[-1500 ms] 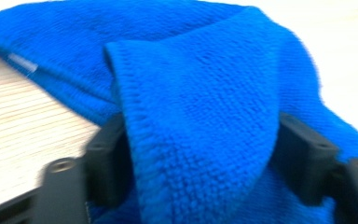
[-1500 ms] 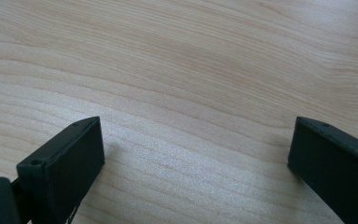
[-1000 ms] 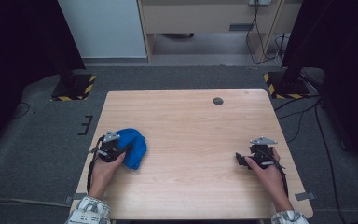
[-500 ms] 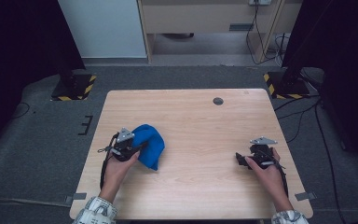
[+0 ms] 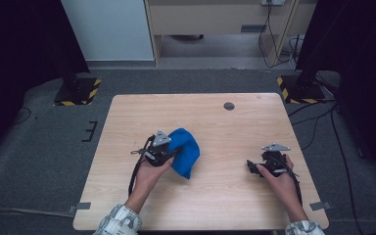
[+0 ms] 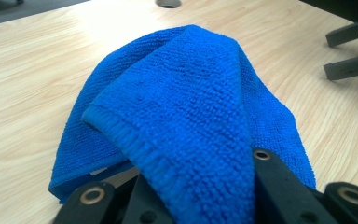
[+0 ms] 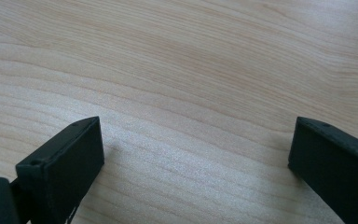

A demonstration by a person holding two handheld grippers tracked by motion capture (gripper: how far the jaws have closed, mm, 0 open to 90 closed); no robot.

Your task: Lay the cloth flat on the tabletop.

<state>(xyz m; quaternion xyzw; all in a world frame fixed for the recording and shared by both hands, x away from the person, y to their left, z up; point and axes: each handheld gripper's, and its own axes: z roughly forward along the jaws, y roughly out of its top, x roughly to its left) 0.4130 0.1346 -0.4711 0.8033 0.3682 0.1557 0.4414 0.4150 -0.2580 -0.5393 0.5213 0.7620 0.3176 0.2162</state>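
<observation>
I noted dark carpet left of the pale wood table [image 5: 127, 122], left gripper [image 5: 169, 152] clamped on the blue cloth [image 5: 186, 152] near table centre-left, cable hole [image 5: 229, 105] toward the far edge, right gripper [image 5: 252, 165] with jaws spread wide, holding nothing, over bare wood.

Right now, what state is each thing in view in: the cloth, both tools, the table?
blue cloth: bunched and folded, pinched at one edge, draping onto the table.
left tool: shut on the blue cloth.
right tool: open, nothing between its jaws, low over bare wood.
table: flat, small round hole near its far edge.
</observation>
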